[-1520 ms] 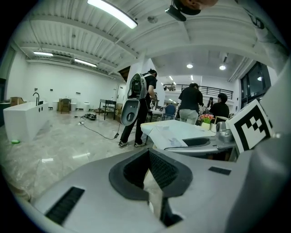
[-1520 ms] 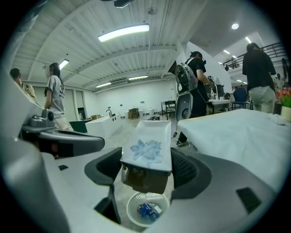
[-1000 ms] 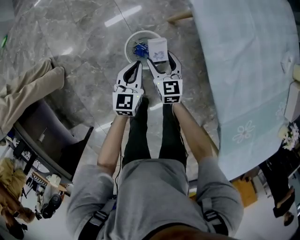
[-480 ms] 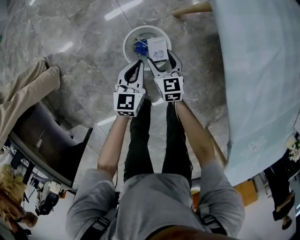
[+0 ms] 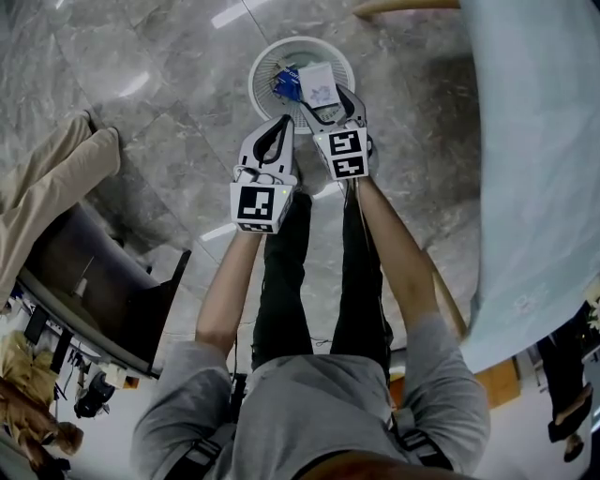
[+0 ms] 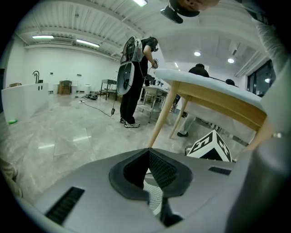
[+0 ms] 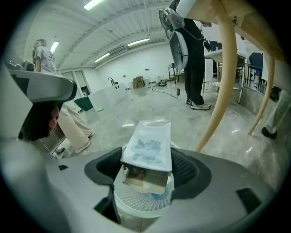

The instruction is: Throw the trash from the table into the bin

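A white mesh bin (image 5: 267,66) stands on the marble floor ahead of my feet, with a blue wrapper (image 5: 286,84) inside. My right gripper (image 5: 326,101) is shut on a white printed packet (image 5: 319,82), which hangs over the bin's opening. In the right gripper view the packet (image 7: 148,148) sticks out beyond the jaws of that gripper (image 7: 148,159), with the bin (image 7: 141,202) right below. My left gripper (image 5: 284,122) is shut and empty, just short of the bin's near rim. Its closed jaws fill the left gripper view (image 6: 148,151), with bin mesh (image 6: 154,200) showing beneath.
The table with its pale blue cloth (image 5: 544,141) runs down the right side, a wooden leg (image 5: 403,7) near the bin. A person in beige trousers (image 5: 47,187) and a dark chair (image 5: 94,291) are at the left. Other people stand farther off.
Both grippers have sunk toward the bin. The right one went further, carrying the packet from the bin's edge to over its opening.
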Available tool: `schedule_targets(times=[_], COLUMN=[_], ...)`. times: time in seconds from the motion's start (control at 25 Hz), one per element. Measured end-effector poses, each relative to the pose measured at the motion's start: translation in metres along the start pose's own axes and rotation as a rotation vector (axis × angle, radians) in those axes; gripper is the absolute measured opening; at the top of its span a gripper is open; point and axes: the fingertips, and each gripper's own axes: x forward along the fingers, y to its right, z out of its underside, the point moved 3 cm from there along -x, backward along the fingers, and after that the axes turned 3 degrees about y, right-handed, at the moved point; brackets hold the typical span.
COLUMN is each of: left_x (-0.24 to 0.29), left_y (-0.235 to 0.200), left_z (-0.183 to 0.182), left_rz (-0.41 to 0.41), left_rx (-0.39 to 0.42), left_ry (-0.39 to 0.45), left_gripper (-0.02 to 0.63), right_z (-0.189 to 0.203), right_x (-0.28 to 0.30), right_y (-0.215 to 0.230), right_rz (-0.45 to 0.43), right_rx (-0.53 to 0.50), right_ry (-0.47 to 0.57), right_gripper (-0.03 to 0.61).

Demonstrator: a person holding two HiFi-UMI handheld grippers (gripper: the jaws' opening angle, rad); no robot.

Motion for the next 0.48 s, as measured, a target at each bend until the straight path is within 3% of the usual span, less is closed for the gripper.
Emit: schedule_targets(times=[0.48], left_x=[0.0011], left_y=[-0.0078], left_z=[0.0087], left_rz=[-0.014], left_rx=[-0.011], left_ry=[0.0], left_gripper=[0.006], right_z=[0.0041], right_x=[-0.0001], right_y=[-0.0014], right_rz=[-0.022], right_rx=[-0.008], right_ry=[0.027], right_gripper=[0.353])
